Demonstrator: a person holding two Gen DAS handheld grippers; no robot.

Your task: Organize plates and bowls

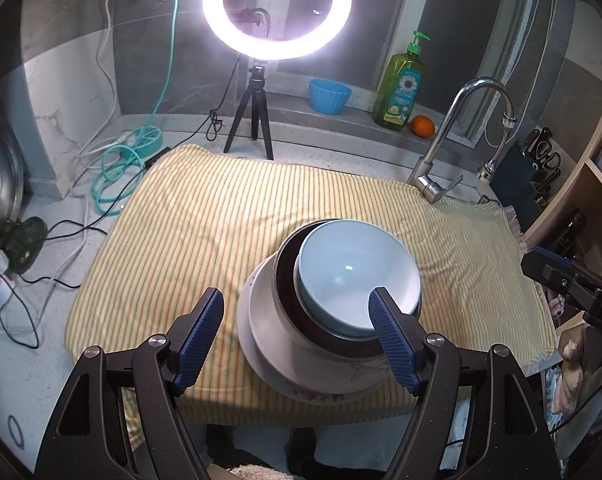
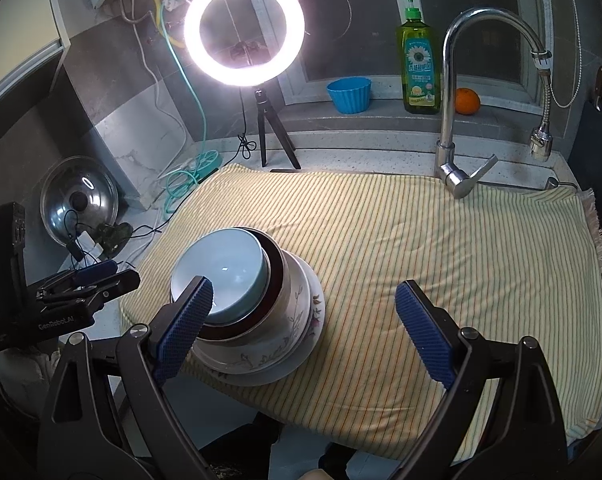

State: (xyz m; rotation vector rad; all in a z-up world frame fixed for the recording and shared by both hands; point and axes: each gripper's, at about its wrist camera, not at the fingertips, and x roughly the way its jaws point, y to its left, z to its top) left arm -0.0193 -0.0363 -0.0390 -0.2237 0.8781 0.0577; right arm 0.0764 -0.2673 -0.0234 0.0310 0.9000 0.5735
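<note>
A stack of dishes stands on a yellow striped towel (image 1: 205, 216), near its front edge. A light blue bowl (image 1: 353, 268) (image 2: 221, 268) sits on top, nested in a dark brown bowl (image 1: 289, 280) (image 2: 275, 276). Under these are a white floral bowl (image 2: 289, 320) and white plates (image 1: 261, 332) (image 2: 277, 374). My left gripper (image 1: 296, 298) is open just in front of the stack; its right finger (image 1: 389, 324) overlaps the blue bowl's near rim. My right gripper (image 2: 304, 286) is open wide, its left finger (image 2: 185, 320) in front of the stack, with only towel between the pads.
A lit ring light on a tripod (image 1: 253, 116) stands behind the towel. A faucet (image 2: 453, 120) rises at the back right. A green soap bottle (image 2: 419, 64), a blue cup (image 2: 349, 94) and an orange (image 2: 467, 101) sit on the ledge. A pot lid (image 2: 79, 204) and cables (image 1: 29, 248) lie left.
</note>
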